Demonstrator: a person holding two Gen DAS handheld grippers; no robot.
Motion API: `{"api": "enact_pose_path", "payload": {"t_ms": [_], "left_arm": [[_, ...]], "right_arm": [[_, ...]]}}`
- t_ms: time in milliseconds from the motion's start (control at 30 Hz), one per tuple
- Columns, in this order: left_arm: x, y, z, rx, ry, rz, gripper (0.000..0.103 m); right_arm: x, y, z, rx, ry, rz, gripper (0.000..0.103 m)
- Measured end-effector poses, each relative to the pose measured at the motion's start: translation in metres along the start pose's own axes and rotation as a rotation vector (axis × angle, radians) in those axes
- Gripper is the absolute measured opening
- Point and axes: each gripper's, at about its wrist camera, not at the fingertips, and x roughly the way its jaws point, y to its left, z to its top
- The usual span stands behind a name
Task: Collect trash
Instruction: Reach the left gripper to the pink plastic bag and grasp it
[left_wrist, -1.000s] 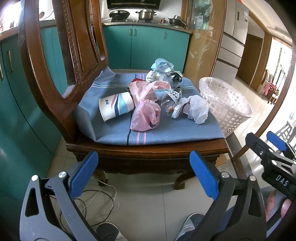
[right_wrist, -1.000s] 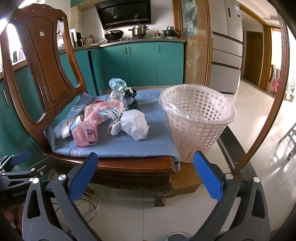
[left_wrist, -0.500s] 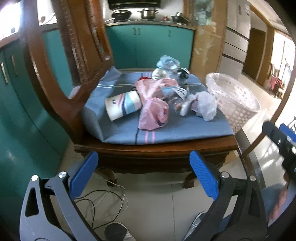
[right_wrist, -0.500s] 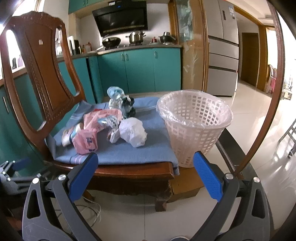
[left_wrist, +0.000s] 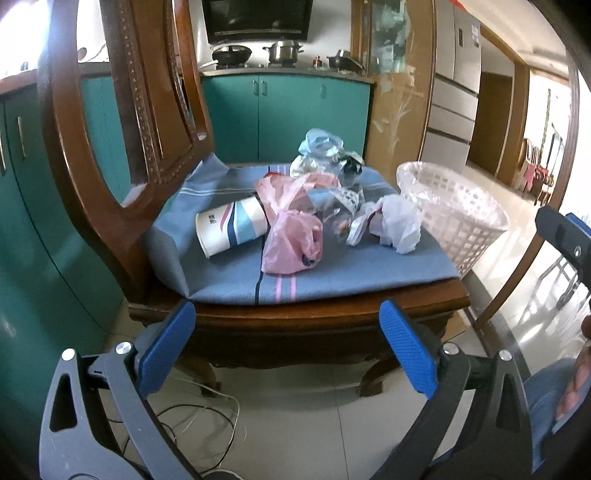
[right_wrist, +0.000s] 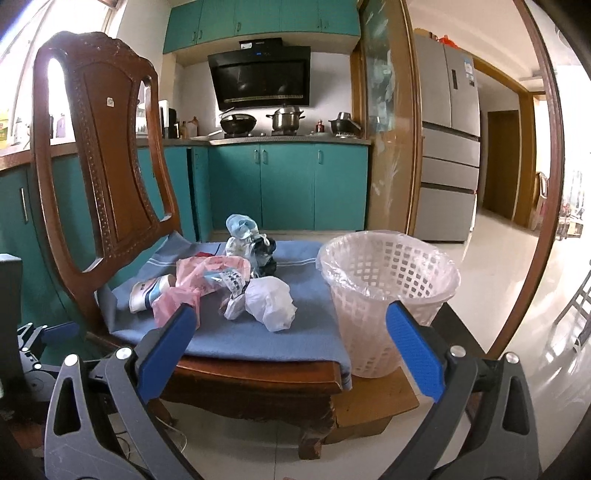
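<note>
Kitchen setting: teal cabinets (right_wrist: 288, 184) behind a wooden chair (right_wrist: 110, 155). Left gripper (left_wrist: 286, 347) fingers spread wide, holding nothing, short of the chair's front edge. Right gripper (right_wrist: 291, 347) likewise spread and holding nothing. Trash sits on the chair's blue cushion (left_wrist: 332, 273): paper cup (left_wrist: 231, 230) on its side, touching a pink bag (left_wrist: 291, 243); white bag (right_wrist: 271, 302) to the right; crumpled wrappers (right_wrist: 251, 240) further back. White basket (right_wrist: 388, 291) stands just beside the chair's right side, on a low wooden block (right_wrist: 373, 410).
</note>
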Motion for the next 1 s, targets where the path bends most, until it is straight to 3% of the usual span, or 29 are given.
{"api": "enact_pose_path", "payload": {"t_ms": [167, 333, 567, 900, 967, 1000], "left_arm": [[0.017, 0.007, 0.000, -0.068, 0.109, -0.030, 0.100], [0.028, -0.001, 0.011, -0.001, 0.123, 0.044, 0.100], [0.061, -0.003, 0.035, -0.008, 0.198, -0.024, 0.100], [0.139, 0.000, 0.066, -0.008, 0.290, -0.001, 0.100], [0.148, 0.002, 0.067, -0.028, 0.305, -0.031, 0.099], [0.154, 0.002, 0.068, -0.036, 0.311, -0.050, 0.094]], "right_arm": [[0.012, -0.004, -0.002, 0.018, 0.090, 0.039, 0.100], [0.017, -0.002, -0.006, 0.001, 0.111, 0.077, 0.100], [0.038, 0.001, -0.002, -0.046, 0.179, 0.120, 0.100], [0.133, 0.007, 0.032, -0.136, 0.339, 0.129, 0.100], [0.149, 0.011, 0.031, -0.152, 0.374, 0.147, 0.100], [0.155, 0.011, 0.031, -0.157, 0.379, 0.152, 0.100]]}}
